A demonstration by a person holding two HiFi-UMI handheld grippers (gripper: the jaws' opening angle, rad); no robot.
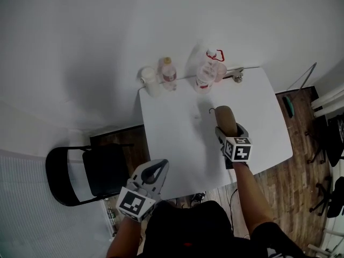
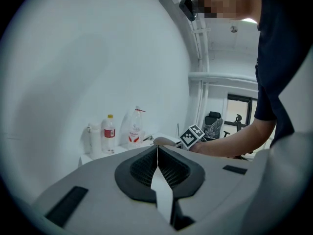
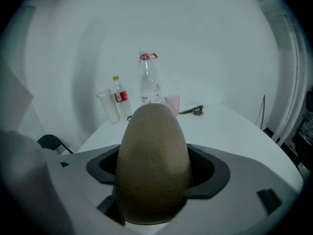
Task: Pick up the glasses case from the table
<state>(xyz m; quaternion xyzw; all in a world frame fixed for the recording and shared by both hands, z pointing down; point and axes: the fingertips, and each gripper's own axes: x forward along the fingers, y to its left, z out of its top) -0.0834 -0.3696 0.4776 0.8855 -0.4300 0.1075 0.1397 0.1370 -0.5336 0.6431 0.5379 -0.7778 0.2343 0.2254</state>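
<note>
1. Our right gripper (image 1: 228, 130) pinches the tan case (image 3: 152, 160) (blunt end pointing outward) over the tabletop (image 1: 172, 133); it seems lifted, though we can't be sure.
2. Our left gripper (image 2: 157, 156) is pressed together, empty, off the tabletop's near edge.
3. Bottles (image 1: 169, 73) stand along the far edge.
</note>
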